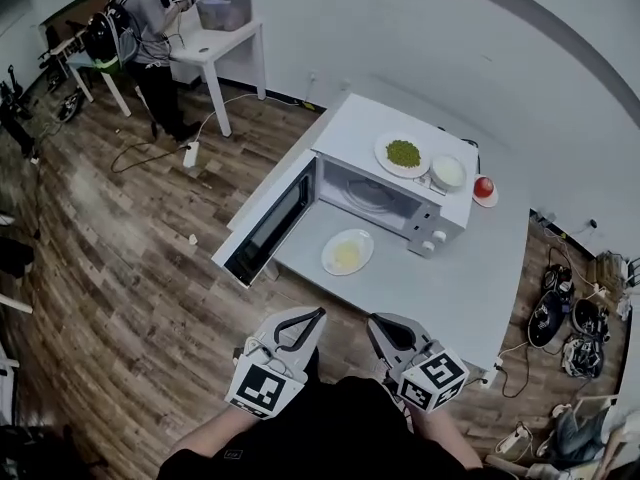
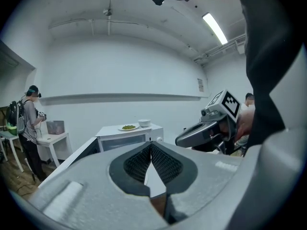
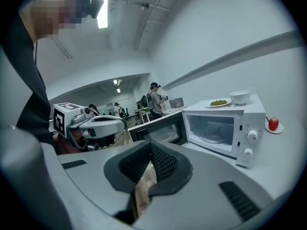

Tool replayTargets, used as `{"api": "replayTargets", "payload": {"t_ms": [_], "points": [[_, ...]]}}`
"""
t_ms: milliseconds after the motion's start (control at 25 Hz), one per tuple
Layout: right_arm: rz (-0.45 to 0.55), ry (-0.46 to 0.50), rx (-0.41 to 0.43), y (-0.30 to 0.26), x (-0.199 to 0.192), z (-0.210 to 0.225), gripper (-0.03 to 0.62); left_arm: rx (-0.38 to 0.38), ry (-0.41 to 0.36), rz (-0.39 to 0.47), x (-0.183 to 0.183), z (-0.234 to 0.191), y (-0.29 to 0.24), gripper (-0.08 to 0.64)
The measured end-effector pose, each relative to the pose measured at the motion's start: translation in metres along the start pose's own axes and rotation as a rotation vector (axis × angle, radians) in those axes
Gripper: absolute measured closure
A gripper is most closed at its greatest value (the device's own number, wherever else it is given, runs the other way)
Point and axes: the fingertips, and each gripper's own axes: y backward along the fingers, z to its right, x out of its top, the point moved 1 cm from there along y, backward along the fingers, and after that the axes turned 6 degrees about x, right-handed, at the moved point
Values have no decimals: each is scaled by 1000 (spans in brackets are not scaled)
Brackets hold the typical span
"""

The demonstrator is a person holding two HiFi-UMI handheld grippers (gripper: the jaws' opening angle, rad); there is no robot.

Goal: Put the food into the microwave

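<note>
Left tongs (image 2: pixel 151 147) and right tongs (image 3: pixel 150 147) are both clenched, nothing in them, short of the desk (image 1: pixel 470 288). Only the head view catches the yellow food plate (image 1: pixel 347 252), on the desk right in front of the open microwave (image 1: pixel 395 193); both gripper views lose it behind the tongs. Right gripper view gets the turntable (image 3: pixel 211 137) and a red fruit (image 3: pixel 273 123), left one just the greens plate (image 2: pixel 128 127) and bowl (image 2: pixel 144 123) on top.

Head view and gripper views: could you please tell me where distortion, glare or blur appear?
Head view: strong fisheye bends the floor planks, while the microwave stays sharp. Left gripper view: the ceiling light glares. Right gripper view: round black vignette, mosaic patch top left.
</note>
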Motion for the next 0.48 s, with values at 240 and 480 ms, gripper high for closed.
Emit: {"api": "replayTargets", "payload": {"t_ms": [240, 480], "points": [[-21, 13, -16, -22, 1, 24, 577, -29, 10, -27, -14, -27, -31, 551], [-69, 35, -7, -31, -9, 51, 577, -56, 37, -76, -27, -23, -62, 551]]}}
